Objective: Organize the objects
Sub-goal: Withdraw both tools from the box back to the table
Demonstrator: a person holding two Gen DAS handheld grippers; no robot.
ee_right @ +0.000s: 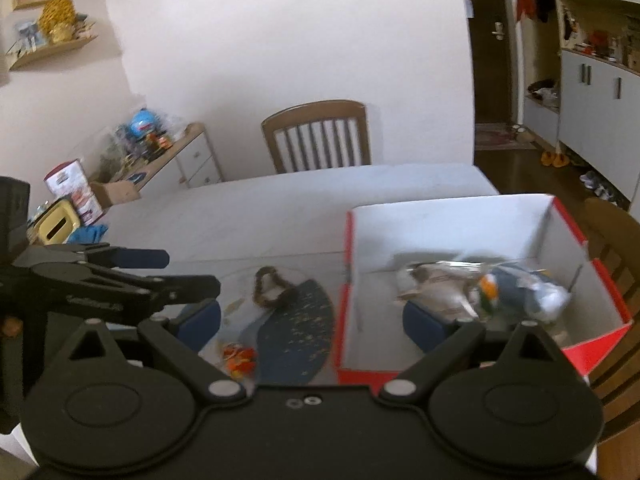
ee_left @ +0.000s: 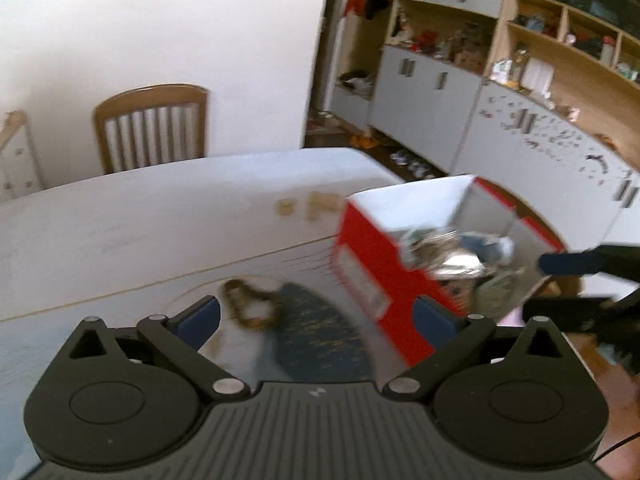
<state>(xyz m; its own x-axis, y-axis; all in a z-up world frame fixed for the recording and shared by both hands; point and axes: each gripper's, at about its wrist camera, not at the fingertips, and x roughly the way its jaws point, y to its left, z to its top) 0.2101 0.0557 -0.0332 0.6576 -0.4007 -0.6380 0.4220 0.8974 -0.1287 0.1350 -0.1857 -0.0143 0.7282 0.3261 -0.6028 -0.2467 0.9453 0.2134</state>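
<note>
Both sets of tongs stood spread wide and empty above a white tabletop (ee_right: 280, 200), nothing between the blue pads of either. The left tongs (ee_left: 316, 316) hung at lower centre of their own view, over a dark blue speckled fan-shaped piece (ee_left: 316, 328) and a brown beaded loop (ee_left: 248, 304); the right tongs (ee_right: 312, 320) straddled the left wall of the red-and-white box (ee_right: 452, 216). That box, at right of both frames, already held crumpled silvery and blue items (ee_right: 480, 288). A small orange object (ee_right: 240, 356) lay at lower centre, beside the fan-shaped piece. The next pick likely called for lowering squarely over one loose item and closing only once the pads flanked it, well clear of the box wall.
</note>
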